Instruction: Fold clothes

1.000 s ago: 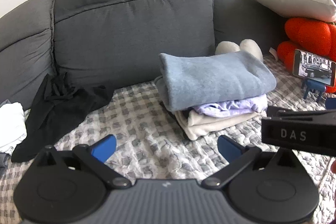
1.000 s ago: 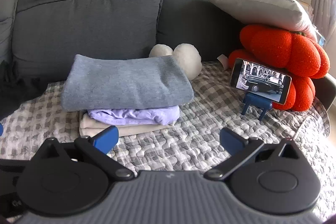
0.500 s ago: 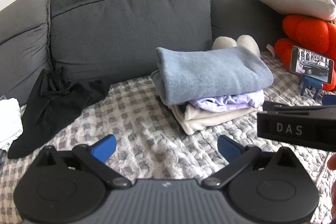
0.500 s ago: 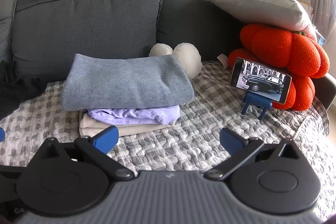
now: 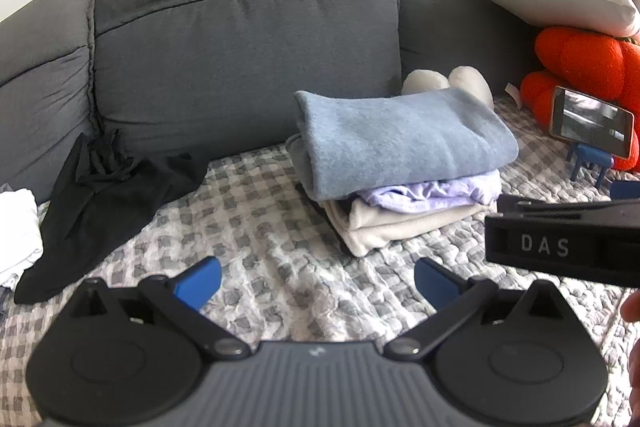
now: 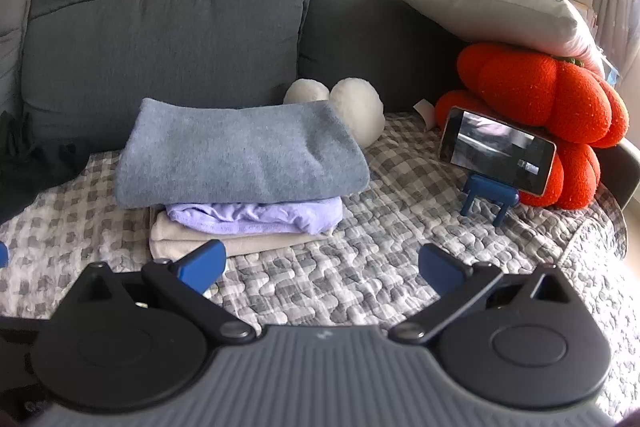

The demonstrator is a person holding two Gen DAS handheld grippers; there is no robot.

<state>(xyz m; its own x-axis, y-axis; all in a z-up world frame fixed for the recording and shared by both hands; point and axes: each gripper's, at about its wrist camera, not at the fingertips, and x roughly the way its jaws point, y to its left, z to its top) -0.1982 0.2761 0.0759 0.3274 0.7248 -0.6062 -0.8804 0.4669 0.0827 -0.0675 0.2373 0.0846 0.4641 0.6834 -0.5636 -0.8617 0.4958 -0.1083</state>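
Note:
A stack of folded clothes (image 5: 404, 163) (image 6: 244, 167) rests on the checked sofa cover: a blue-grey piece on top, a lilac one under it, a cream one at the bottom. A crumpled black garment (image 5: 104, 199) lies at the left against the sofa back, and a white garment (image 5: 16, 235) shows at the far left edge. My left gripper (image 5: 316, 285) hovers open over the cover, in front of the stack and empty. My right gripper (image 6: 322, 265) is open and empty too, just in front of the stack. Its black body (image 5: 568, 247) crosses the left wrist view at the right.
A phone (image 6: 498, 157) on a small blue stand sits right of the stack. Behind it lie an orange plush cushion (image 6: 548, 99) with a white pillow (image 6: 504, 11) on top. A white plush (image 6: 352, 107) sits behind the stack. The dark grey sofa back (image 5: 240, 39) closes off the rear.
The left wrist view has drifted slightly, so the stack sits a little lower and more to the left in it. The right gripper has barely moved. Both stay open.

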